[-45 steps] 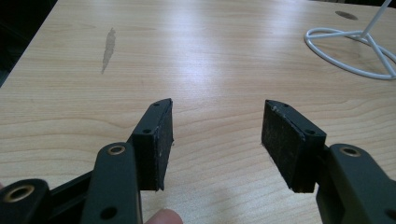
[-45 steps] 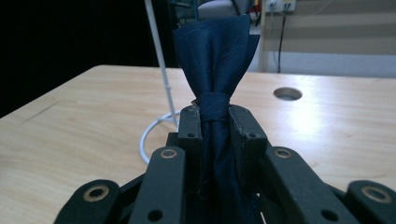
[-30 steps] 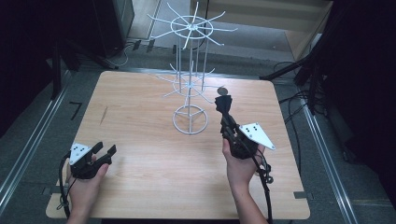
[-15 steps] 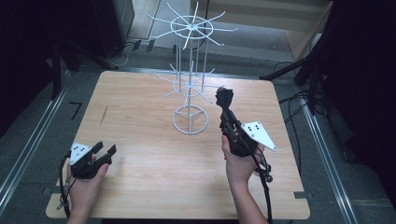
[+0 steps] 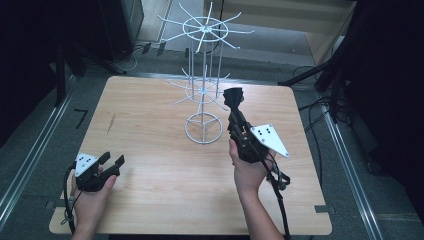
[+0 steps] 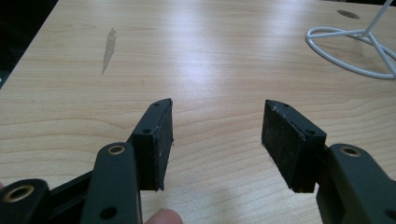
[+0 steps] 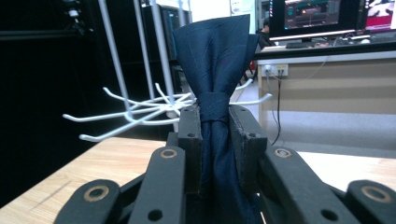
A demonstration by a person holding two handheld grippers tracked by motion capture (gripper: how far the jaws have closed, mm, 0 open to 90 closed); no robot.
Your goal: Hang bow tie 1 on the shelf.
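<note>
The left gripper (image 5: 111,162) rests at the near left of the table (image 5: 150,200). Its jaws stand apart with bare wood between the pads (image 6: 156,140) in the left gripper view; it carries nothing.

The right gripper (image 5: 236,111) is held near the right of centre and pinches a dark blue bow tie (image 7: 217,70) at its knot. In the right gripper view both pads press the knot from either side and one wing of the tie stands upright above the jaws. In the high view the tie shows as a dark shape at the gripper tip, just beside the lower tier of the white wire rack (image 5: 204,85) and above its ring base.

Judged step: hang the tie on a hook of the lower tier (image 7: 140,112).

1. Maintain the clamp on the knot; the fabric is soft and is likely to slip if the grip eases.
2. Select one free prong on the near right side of the tier.
3. Approach slowly. The rack looks light and is liable to tip or rotate if pushed.
4. If the rack shifts, the idle left gripper can steady the base ring (image 6: 355,46).
5. Release only when the tie bears on the prong.

Writing: none is legible on the tie, rack or grippers. The monitors (image 7: 322,16) far behind the table show content too small to read.
</note>
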